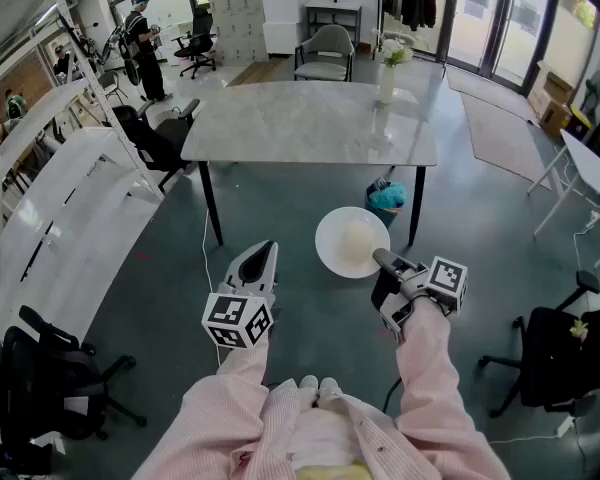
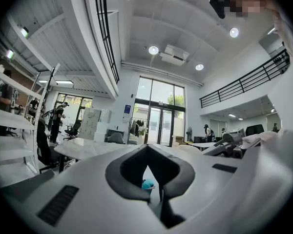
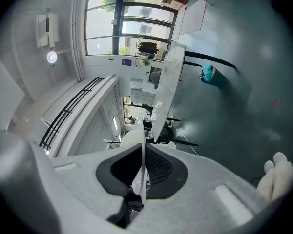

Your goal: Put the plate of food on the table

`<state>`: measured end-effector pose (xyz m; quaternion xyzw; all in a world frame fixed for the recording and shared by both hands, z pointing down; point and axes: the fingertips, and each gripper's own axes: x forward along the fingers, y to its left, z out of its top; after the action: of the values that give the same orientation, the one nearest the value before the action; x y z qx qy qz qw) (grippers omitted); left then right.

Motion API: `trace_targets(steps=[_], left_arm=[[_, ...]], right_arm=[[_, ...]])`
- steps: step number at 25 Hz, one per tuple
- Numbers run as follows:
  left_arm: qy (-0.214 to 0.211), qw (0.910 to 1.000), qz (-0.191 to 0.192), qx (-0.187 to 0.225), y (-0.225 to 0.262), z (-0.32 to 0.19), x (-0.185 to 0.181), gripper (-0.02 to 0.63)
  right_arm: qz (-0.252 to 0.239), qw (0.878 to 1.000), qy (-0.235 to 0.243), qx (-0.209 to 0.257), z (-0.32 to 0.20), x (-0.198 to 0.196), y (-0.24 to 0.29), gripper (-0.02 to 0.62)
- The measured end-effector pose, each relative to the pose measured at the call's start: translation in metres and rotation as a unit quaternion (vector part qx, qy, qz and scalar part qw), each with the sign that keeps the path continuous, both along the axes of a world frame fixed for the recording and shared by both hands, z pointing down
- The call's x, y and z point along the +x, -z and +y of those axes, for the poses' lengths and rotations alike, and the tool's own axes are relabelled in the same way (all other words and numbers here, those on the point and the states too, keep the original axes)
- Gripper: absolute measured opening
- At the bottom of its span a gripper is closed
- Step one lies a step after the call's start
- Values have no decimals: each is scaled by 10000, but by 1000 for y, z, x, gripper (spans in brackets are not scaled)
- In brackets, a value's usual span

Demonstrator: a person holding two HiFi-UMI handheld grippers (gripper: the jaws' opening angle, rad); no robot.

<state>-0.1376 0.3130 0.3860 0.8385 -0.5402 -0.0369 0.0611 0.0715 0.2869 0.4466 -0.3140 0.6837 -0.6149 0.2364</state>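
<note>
A white round plate with a pale mound of food hangs above the grey floor, in front of the marble-topped table. My right gripper is shut on the plate's near right rim. In the right gripper view the plate shows edge-on as a thin white line clamped between the dark pads of the right gripper. My left gripper is left of the plate and apart from it. In the left gripper view the left gripper is shut with nothing in it.
A vase of flowers stands on the table's far right corner. A teal bag lies under the table by its right leg. White shelving and black chairs line the left; another black chair stands at the right.
</note>
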Motion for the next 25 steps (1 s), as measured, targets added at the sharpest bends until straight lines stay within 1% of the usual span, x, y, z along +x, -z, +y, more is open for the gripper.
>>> trace_targets(steps=[7, 16, 18, 25], left_arm=[[29, 10000, -21, -37, -1, -1, 2, -3], [97, 9999, -3, -111, -7, -1, 22, -3], [122, 9998, 9, -127, -11, -1, 19, -3], [195, 9997, 0, -175, -18, -19, 23, -3]], right_arm=[[24, 10000, 3, 19, -2, 4, -1, 20], [-5, 10000, 65, -19, -4, 24, -7, 20], [-20, 10000, 84, -14, -7, 21, -10, 20], [-94, 9998, 156, -34, -24, 24, -17, 20]])
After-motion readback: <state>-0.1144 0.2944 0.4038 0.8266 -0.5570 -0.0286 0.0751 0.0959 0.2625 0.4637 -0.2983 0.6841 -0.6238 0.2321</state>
